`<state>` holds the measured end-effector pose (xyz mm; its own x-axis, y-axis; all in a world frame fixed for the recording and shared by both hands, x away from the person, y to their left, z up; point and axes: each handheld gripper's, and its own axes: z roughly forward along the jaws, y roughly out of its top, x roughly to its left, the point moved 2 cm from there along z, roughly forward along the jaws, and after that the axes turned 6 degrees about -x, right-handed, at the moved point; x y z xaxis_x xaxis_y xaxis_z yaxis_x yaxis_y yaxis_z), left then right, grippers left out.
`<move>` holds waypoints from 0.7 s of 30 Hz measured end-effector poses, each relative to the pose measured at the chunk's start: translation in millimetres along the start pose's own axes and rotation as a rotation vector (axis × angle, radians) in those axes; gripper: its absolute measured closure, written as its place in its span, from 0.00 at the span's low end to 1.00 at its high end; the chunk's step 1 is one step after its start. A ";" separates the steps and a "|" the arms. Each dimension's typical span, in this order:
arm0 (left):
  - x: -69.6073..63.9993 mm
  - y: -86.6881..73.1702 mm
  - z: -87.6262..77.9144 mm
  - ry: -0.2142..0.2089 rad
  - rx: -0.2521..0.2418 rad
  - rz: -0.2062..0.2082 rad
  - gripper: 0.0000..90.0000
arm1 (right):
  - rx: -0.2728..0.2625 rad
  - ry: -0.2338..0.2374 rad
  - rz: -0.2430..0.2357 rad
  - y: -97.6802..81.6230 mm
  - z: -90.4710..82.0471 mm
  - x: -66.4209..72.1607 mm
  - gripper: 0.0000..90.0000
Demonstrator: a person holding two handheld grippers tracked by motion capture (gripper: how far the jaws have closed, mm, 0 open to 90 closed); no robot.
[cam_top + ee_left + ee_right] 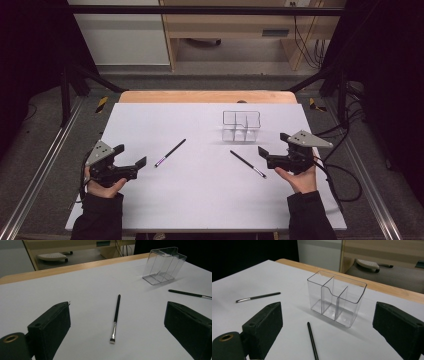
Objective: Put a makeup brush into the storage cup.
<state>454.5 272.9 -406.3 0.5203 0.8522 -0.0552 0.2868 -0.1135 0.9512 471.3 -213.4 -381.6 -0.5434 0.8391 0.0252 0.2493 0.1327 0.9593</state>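
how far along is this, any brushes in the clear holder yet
Nothing looks done: the clear plastic divided holder stands empty. Both thin black makeup brushes lie flat on the white table sheet, one ahead of the left hand-held gripper, the other beside the right hand-held gripper. Neither gripper holds anything; both have open jaws. Picking up and placing both brushes is probably left.

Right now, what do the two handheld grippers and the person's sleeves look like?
Both the left gripper and the right gripper are black, pistol-shaped, with blocky matte black jaws and a grey three-cornered plate on top carrying small dark dots. A black cable trails from each; the right one's loops beside the table. A brass-coloured ring sits near each jaw base. The sleeves are dark.
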 end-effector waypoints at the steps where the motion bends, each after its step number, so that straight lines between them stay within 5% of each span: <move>1: -0.3 0.8 0.3 0.002 0.001 0.003 0.07 | 0.010 0.002 -0.004 0.3 1.0 1.5 0.11; 21: 1.5 -1.0 1.7 0.001 0.013 0.002 0.06 | 0.189 0.031 -0.069 3.7 29.6 10.6 0.16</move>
<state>456.3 273.4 -407.9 0.5196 0.8527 -0.0532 0.2961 -0.1213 0.9474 490.2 -188.4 -386.1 -0.5883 0.8082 -0.0274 0.3552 0.2887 0.8891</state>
